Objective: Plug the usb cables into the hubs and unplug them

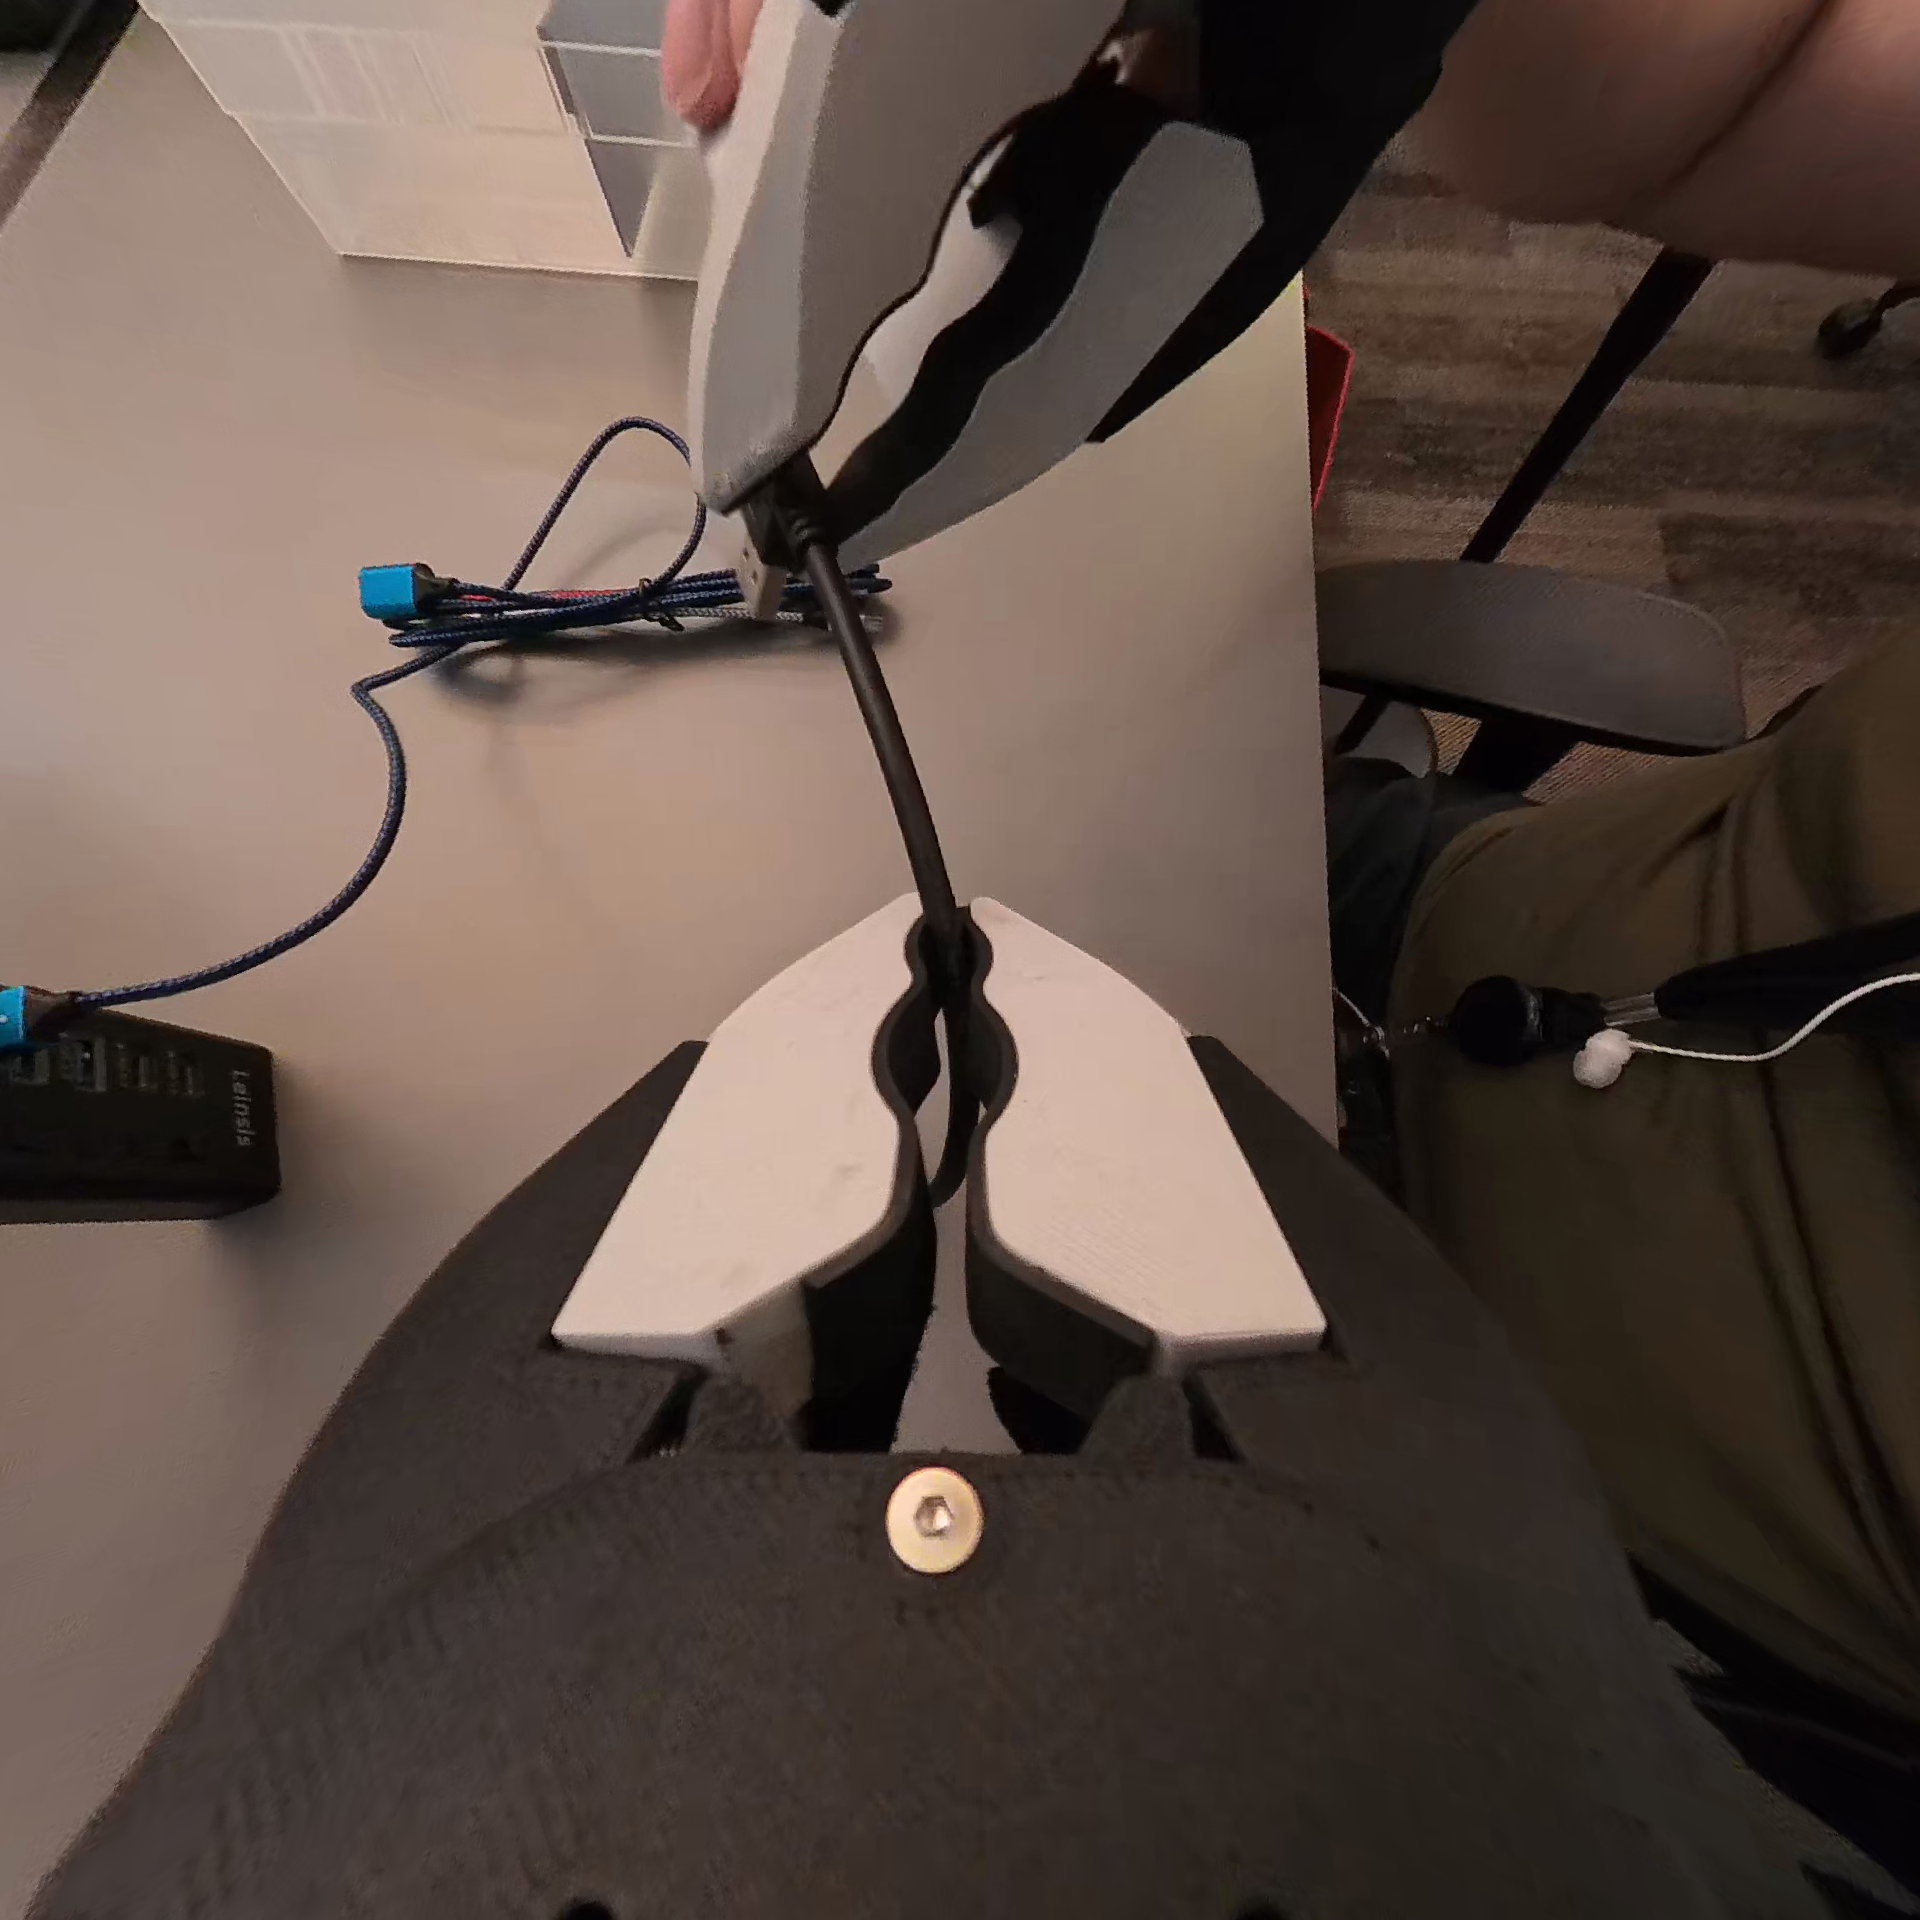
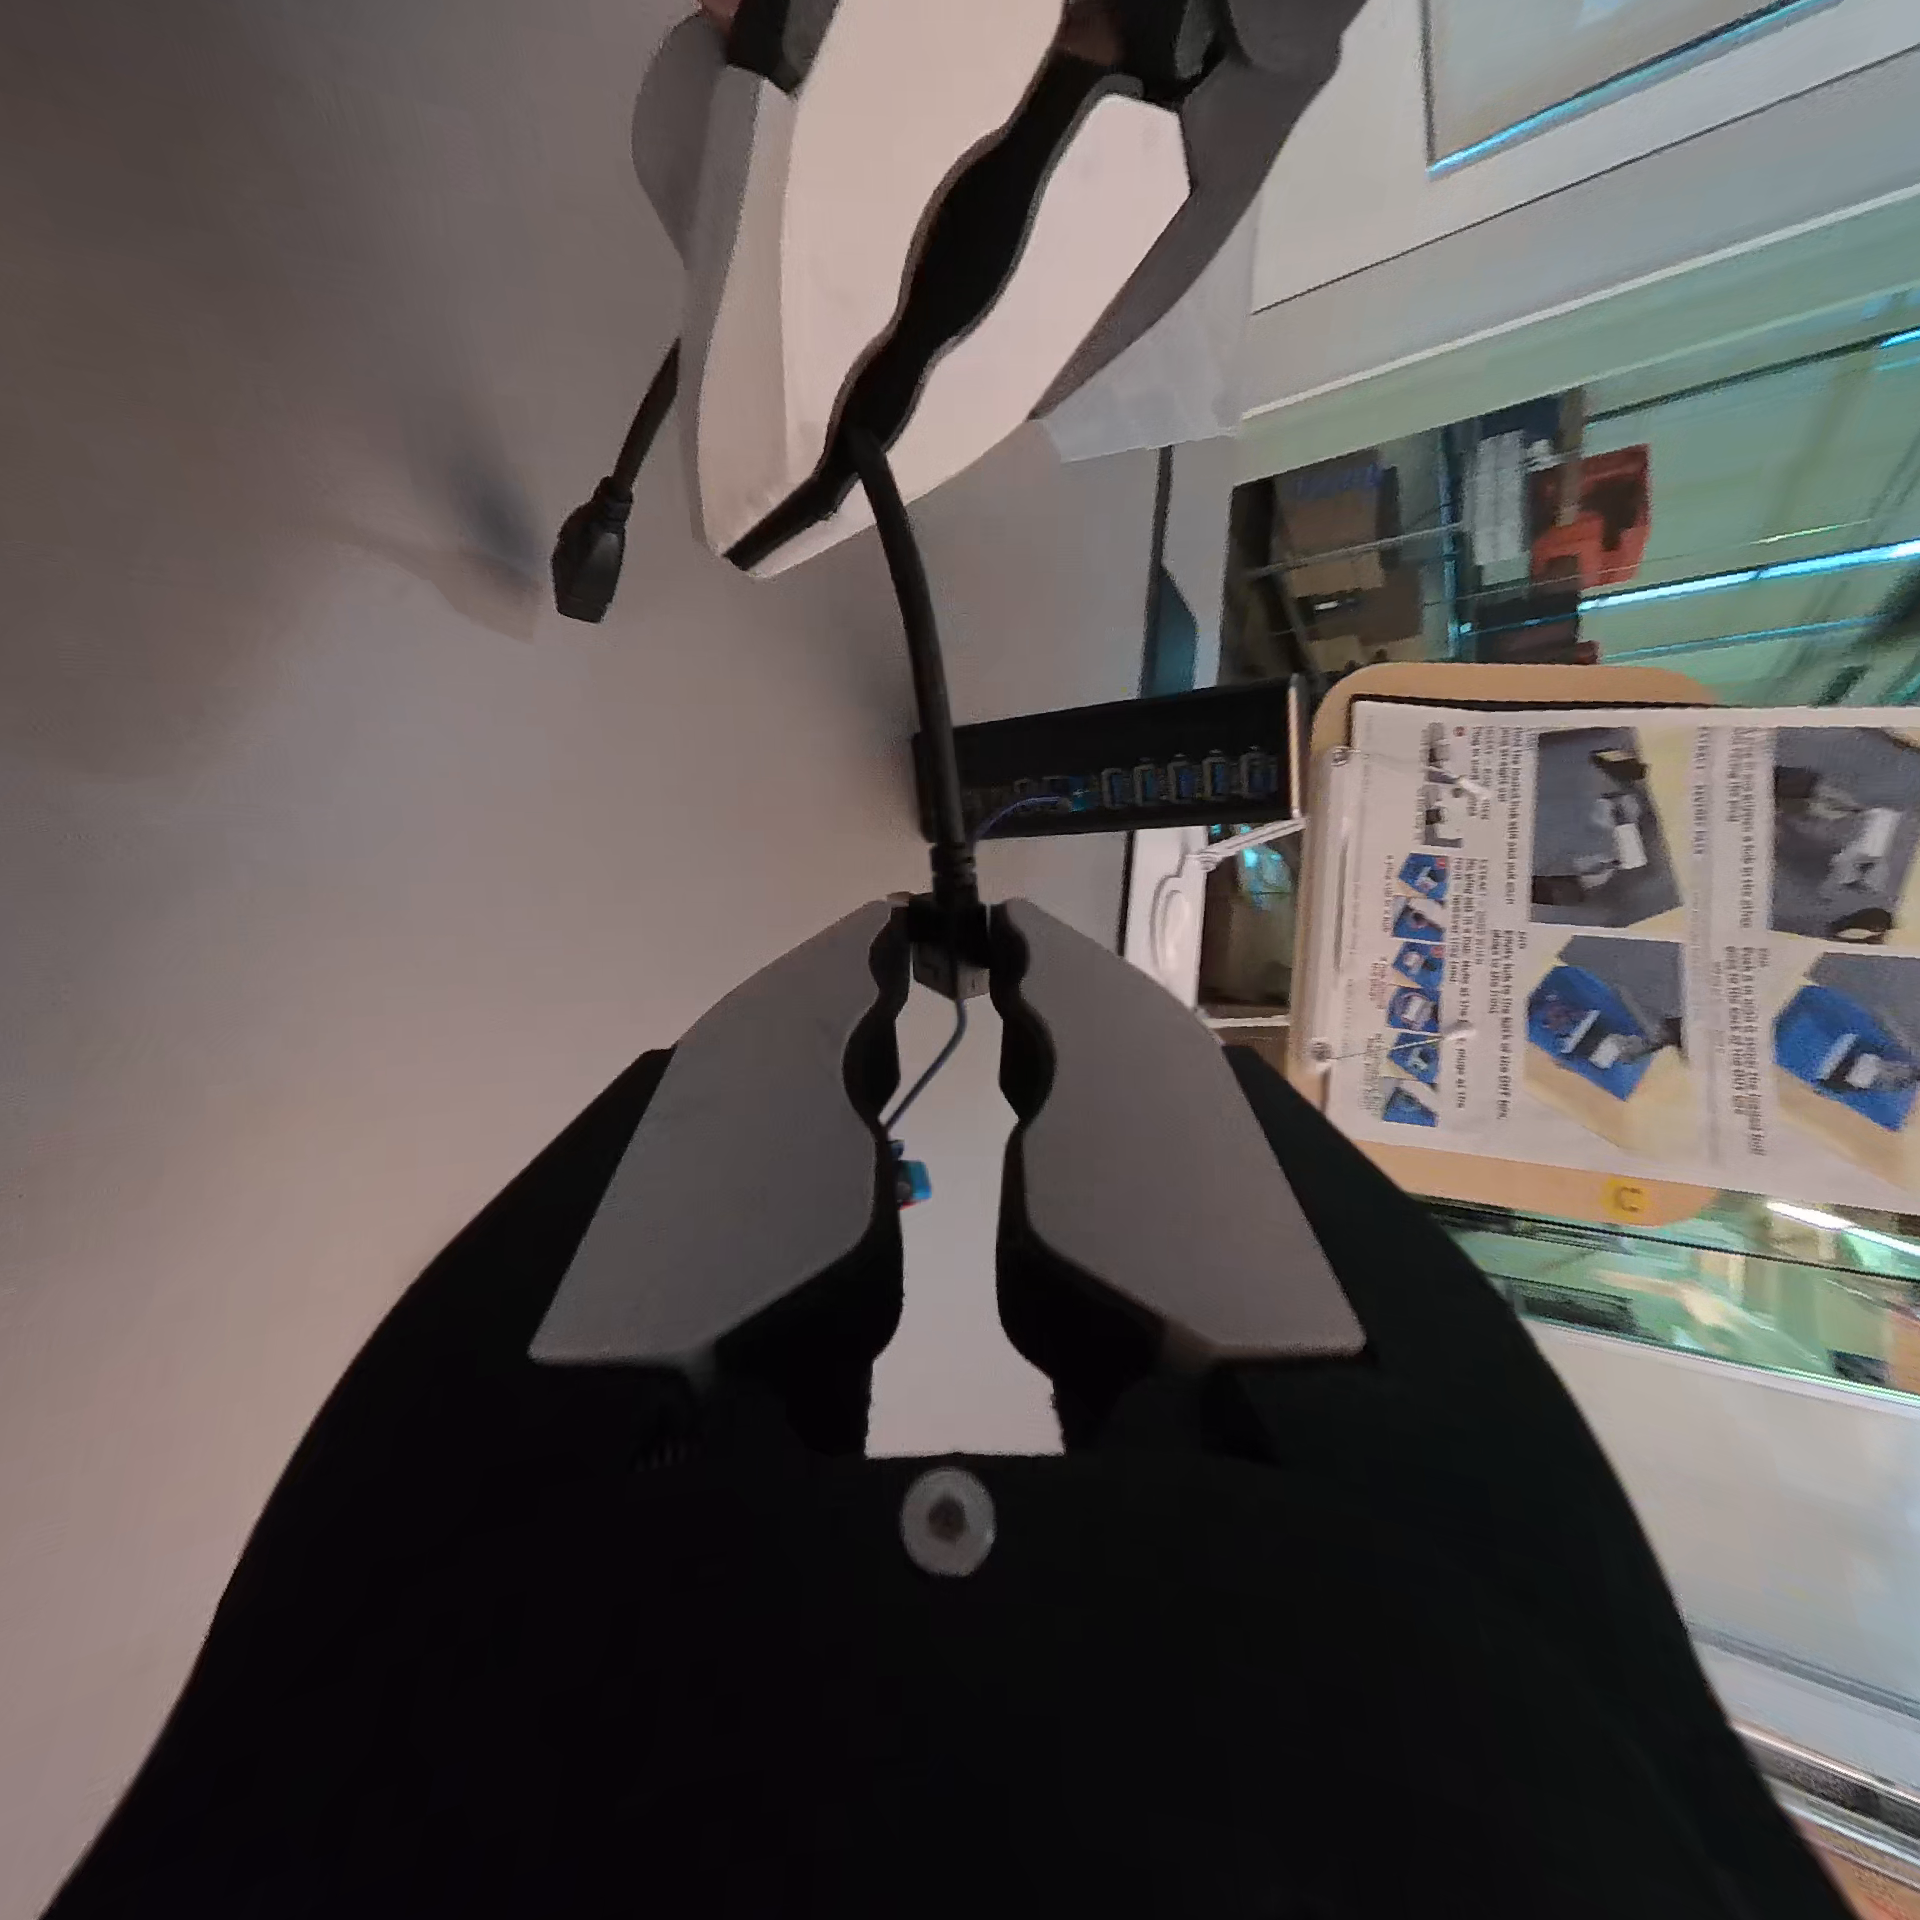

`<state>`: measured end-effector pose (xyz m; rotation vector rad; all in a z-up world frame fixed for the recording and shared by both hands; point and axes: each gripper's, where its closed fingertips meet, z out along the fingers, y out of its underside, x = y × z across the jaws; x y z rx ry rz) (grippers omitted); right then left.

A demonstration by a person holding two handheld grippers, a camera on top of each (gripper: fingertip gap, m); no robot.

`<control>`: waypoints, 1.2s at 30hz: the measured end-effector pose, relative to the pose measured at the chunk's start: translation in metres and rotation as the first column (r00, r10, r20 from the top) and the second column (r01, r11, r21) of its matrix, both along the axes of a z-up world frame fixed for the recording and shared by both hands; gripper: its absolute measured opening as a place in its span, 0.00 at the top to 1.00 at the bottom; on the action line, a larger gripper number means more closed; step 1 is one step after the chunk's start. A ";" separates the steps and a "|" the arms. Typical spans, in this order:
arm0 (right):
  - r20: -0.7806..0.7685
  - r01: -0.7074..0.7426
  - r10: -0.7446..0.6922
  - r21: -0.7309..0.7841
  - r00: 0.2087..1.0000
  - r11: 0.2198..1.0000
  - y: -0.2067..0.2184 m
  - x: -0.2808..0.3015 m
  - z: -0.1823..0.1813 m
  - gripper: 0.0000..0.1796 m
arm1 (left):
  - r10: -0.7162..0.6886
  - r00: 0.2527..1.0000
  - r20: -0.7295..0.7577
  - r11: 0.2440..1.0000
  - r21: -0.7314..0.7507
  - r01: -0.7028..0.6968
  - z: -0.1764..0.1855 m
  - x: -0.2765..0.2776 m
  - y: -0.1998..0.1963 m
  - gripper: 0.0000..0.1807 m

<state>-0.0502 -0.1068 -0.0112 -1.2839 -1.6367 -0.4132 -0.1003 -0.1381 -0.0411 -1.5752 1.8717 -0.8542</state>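
Note:
In the left wrist view my left gripper (image 1: 948, 920) is shut on a short black cable (image 1: 883, 727), pinching it between both fingertips above the table. The cable runs up to my right gripper (image 1: 800, 499), which grips its USB plug (image 1: 764, 551). In the right wrist view my right gripper (image 2: 945, 920) is shut on that black plug (image 2: 945, 951), and the cable (image 2: 920, 623) rises to the left gripper (image 2: 852, 457). The cable's other black connector (image 2: 592, 561) hangs free. A black hub (image 1: 135, 1112) lies at the left with a blue plug (image 1: 10, 1023) in it; the hub also shows in the right wrist view (image 2: 1122, 769).
A bundle of blue braided cable (image 1: 623, 603) with a blue connector (image 1: 395, 592) lies mid-table. A clear box (image 1: 416, 125) stands at the far end. The table edge (image 1: 1314, 727) runs down the right, with a chair (image 1: 1527, 655) and a person's leg beyond. An instruction sheet (image 2: 1610, 935) stands behind the hub. The grippers' ends are close to 7 cm from one another. From either gripper's tips it is about 20 cm to the black hub (image 1: 135, 1112). Seen from the right wrist view (image 2: 995, 775) as well.

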 end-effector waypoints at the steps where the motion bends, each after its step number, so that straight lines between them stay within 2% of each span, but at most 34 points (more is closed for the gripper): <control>1: -0.005 0.005 -0.005 -0.030 1.000 1.000 -0.001 0.001 -0.001 0.92 | -0.007 1.000 -0.002 1.000 0.010 0.007 0.000 0.001 -0.001 1.00; 8: -0.018 0.005 -0.010 -0.263 1.000 0.965 -0.012 0.003 -0.018 0.95 | -0.017 0.999 -0.034 0.999 0.038 0.018 -0.006 0.003 -0.004 1.00; 28: 0.099 0.058 -0.041 -0.181 0.994 0.982 -0.012 0.012 -0.019 0.93 | -0.008 0.997 -0.079 0.999 0.040 0.011 -0.017 0.004 0.000 1.00; 36: 0.125 0.064 -0.037 -0.213 0.991 0.975 -0.016 0.012 -0.021 0.94 | -0.017 0.996 -0.089 0.999 0.050 0.021 -0.019 0.006 -0.003 1.00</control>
